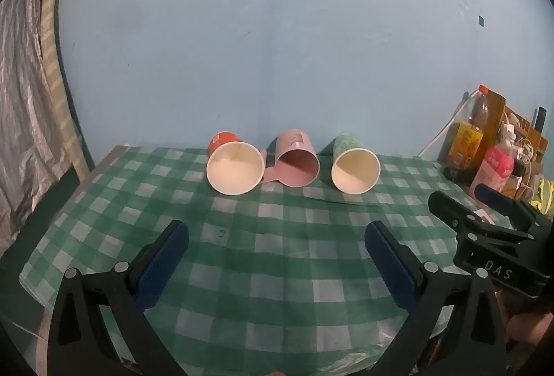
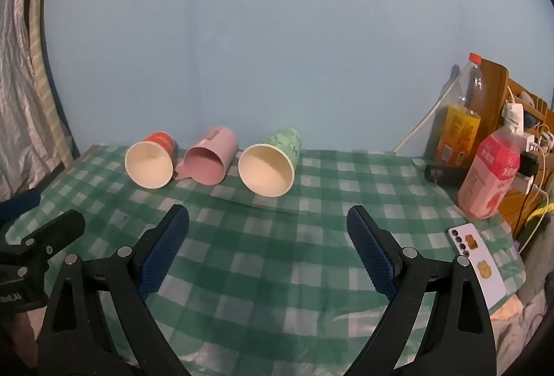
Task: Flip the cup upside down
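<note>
Three cups lie on their sides in a row near the wall, mouths toward me: a red paper cup (image 1: 233, 166) (image 2: 149, 163), a pink plastic mug (image 1: 297, 161) (image 2: 207, 159) with its handle on the cloth, and a green paper cup (image 1: 355, 168) (image 2: 268, 168). My left gripper (image 1: 277, 234) is open and empty, well short of the cups. My right gripper (image 2: 268, 220) is open and empty, in front of the green cup. The right gripper also shows in the left wrist view (image 1: 484, 220), at the right edge.
The table wears a green checked cloth (image 1: 277, 272) (image 2: 277, 254). Bottles (image 2: 491, 175) (image 1: 491, 164), a charger and cables stand at the right by a wooden rack. A phone (image 2: 477, 258) lies at the right front. A blue wall is behind; a curtain hangs at left.
</note>
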Available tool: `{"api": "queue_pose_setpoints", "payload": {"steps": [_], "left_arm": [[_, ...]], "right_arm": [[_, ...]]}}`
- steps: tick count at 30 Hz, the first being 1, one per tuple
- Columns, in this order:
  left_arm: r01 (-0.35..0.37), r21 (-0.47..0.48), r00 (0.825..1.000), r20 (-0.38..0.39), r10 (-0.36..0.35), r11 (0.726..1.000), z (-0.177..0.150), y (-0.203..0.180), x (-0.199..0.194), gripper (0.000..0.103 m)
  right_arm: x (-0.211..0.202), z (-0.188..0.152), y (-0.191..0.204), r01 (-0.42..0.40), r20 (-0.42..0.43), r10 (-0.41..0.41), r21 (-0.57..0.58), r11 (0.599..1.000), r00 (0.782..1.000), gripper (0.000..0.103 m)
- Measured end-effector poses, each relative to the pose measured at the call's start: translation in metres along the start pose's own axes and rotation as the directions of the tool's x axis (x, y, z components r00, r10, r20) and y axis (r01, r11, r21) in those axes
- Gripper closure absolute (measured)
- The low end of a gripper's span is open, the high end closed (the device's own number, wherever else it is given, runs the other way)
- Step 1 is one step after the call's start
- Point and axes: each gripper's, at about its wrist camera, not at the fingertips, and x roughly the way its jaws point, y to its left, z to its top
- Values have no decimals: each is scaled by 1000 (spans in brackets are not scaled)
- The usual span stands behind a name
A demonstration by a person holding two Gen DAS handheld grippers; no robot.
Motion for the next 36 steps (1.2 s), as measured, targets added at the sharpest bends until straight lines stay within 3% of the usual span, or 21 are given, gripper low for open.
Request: {"api": "queue_pose_setpoints", "payload": {"steps": [18,36], "left_arm": [[-1,4,999,48,1,1000,-2,-1,-4,0],[-1,5,999,43,1,1000,-5,-2,-4,0]], "right_arm": [[0,0,0,-4,-5,4,5,1000,1000,11],[2,0,4,-6,-14,6,6,1000,1000,11]]}}
